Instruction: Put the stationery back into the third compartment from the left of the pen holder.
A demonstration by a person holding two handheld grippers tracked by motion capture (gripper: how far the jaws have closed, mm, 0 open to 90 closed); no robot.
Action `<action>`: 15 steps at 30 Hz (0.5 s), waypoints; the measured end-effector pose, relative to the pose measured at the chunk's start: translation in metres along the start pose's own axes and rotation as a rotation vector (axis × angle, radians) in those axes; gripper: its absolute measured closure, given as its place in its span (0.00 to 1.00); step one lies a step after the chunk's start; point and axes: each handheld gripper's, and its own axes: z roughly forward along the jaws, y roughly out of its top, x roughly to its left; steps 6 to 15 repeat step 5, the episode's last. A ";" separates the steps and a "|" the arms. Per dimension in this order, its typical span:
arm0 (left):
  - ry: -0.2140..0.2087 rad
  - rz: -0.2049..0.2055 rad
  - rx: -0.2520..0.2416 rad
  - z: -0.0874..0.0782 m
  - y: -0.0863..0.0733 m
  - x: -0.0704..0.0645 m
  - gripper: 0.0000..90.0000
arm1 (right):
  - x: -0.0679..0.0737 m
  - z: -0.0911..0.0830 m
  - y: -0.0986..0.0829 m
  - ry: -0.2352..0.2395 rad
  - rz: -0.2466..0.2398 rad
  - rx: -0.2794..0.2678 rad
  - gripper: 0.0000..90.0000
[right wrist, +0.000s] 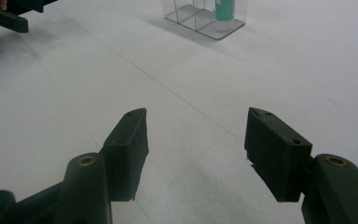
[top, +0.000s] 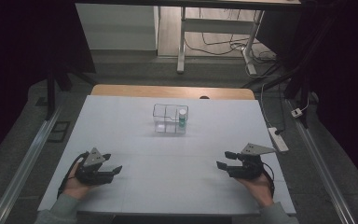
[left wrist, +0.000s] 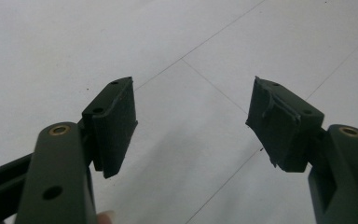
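The white table [top: 168, 154] spreads out under me, with a wooden edge showing at its far side in the high view. Near its middle stands a clear divided organizer [top: 169, 118], well apart from both my grippers; a small white-capped green bottle [top: 182, 117] stands upright in its right compartment. My right gripper view catches that organizer [right wrist: 205, 16] and the bottle's lower part [right wrist: 224, 11]; my left gripper view gets bare tabletop. My left gripper [top: 112, 171] and right gripper [top: 226, 159] both have their jaws spread apart, holding nothing.
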 end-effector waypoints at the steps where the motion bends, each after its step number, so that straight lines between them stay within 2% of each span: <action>1: -0.001 -0.001 -0.001 0.000 0.000 0.000 0.35 | 0.000 0.000 0.000 0.001 0.000 -0.001 0.43; 15: -0.004 -0.013 -0.006 0.000 0.000 0.002 0.35 | 0.000 0.000 0.000 -0.003 -0.008 0.003 0.42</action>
